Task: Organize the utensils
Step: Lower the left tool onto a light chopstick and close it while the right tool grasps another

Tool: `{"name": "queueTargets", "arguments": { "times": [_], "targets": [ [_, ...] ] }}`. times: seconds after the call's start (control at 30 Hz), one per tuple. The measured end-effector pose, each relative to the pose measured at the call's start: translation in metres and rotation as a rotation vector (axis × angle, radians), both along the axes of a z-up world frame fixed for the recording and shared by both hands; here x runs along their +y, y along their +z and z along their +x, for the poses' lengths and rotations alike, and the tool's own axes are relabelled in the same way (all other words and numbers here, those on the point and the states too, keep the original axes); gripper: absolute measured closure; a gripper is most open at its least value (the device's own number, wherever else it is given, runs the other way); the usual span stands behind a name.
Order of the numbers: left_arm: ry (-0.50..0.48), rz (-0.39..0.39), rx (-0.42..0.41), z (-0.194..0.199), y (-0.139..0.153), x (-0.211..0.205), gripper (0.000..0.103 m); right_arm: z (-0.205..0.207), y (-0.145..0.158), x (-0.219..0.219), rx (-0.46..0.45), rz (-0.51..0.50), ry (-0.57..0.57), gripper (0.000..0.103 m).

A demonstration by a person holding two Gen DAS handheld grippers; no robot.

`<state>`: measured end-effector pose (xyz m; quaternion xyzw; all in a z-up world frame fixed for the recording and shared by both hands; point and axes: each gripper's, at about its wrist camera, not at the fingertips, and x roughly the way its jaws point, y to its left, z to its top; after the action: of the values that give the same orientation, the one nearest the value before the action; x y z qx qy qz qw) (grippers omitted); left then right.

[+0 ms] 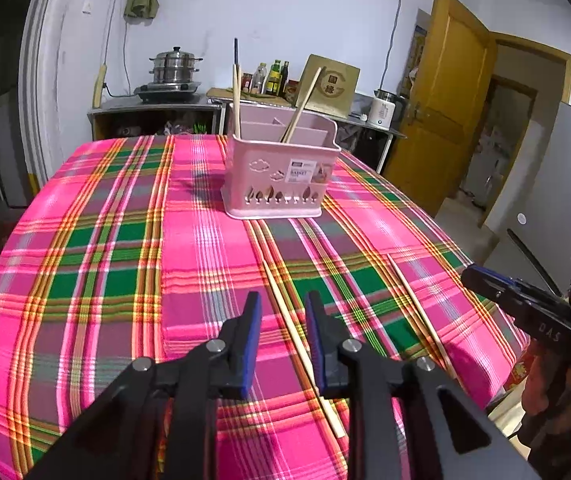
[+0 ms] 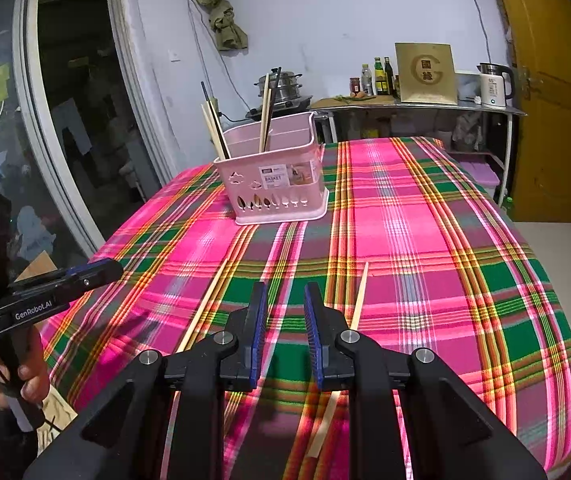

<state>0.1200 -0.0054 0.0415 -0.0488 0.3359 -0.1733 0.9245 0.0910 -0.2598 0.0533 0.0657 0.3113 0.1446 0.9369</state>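
Note:
A pink utensil basket (image 1: 279, 178) (image 2: 275, 184) stands on the plaid tablecloth and holds several chopsticks upright. Two loose wooden chopsticks lie on the cloth. In the left wrist view one chopstick (image 1: 285, 318) runs between the open fingers of my left gripper (image 1: 283, 304), which hovers above it. The other chopstick (image 1: 415, 312) lies to the right. In the right wrist view my right gripper (image 2: 285, 296) is open and empty, with one chopstick (image 2: 359, 300) just right of it and the other (image 2: 205, 304) to the left.
The other hand-held gripper shows at each view's edge (image 1: 525, 304) (image 2: 45, 292). Behind the table stand a steel counter with a steamer pot (image 1: 175, 66), bottles (image 1: 273, 78), a kettle (image 2: 493, 86) and a yellow door (image 1: 445, 92).

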Motion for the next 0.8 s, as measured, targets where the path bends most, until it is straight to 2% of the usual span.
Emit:
{"name": "queueTargets", "arguments": {
  "times": [0.13, 0.4, 0.8],
  "targets": [
    [-0.008, 0.005, 0.022, 0.005, -0.005, -0.004, 0.079, 0.004, -0.004, -0.001, 0.008, -0.010, -0.005, 0.084],
    [-0.024, 0.035, 0.096, 0.036, -0.019, -0.018, 0.079, 0.032, -0.024, -0.012, 0.092, -0.060, -0.063, 0.084],
    [-0.032, 0.083, 0.279, 0.101, -0.060, -0.045, 0.079, 0.092, -0.052, -0.018, 0.238, -0.136, -0.097, 0.084]
  ]
}}
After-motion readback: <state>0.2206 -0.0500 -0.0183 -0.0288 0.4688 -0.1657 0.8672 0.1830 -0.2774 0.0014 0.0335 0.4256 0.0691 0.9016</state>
